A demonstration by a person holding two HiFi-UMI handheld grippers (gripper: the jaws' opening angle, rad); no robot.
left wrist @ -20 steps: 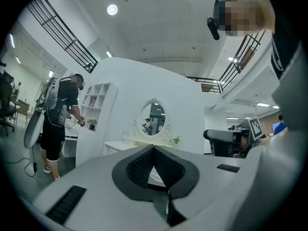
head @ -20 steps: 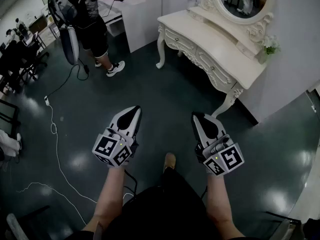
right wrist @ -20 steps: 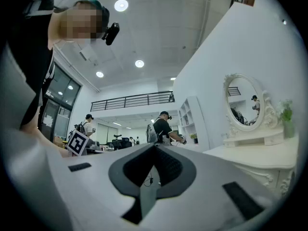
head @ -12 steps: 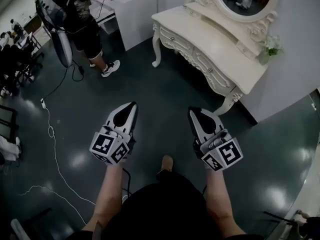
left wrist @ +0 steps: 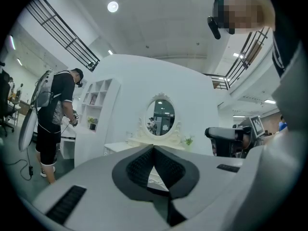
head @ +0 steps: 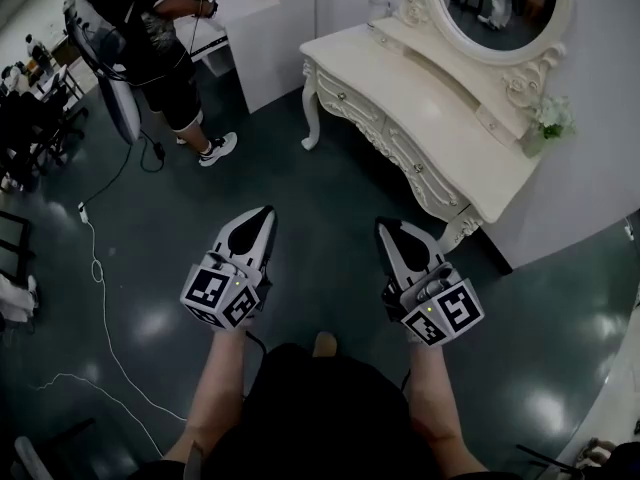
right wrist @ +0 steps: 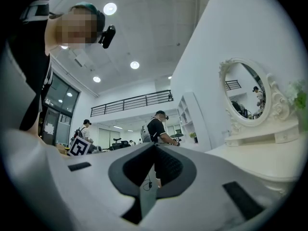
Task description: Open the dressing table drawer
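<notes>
The cream dressing table stands at the upper right of the head view, with an oval mirror on its back. Its carved drawer fronts with small knobs face the dark floor and are all closed. My left gripper is shut and empty, held over the floor well short of the table. My right gripper is likewise shut and empty, a little short of the table's near leg. The left gripper view shows its jaws closed, the mirror ahead. The right gripper view shows closed jaws too.
A person stands at the upper left beside a white cabinet. A white cable trails over the floor on the left, near dark chairs. Flowers sit at the table's right end. My foot shows between my arms.
The dressing table has drawn nearer and lower in the head view as I step towards it. Both grippers keep their pose, still shut. My foot has drawn back under me.
</notes>
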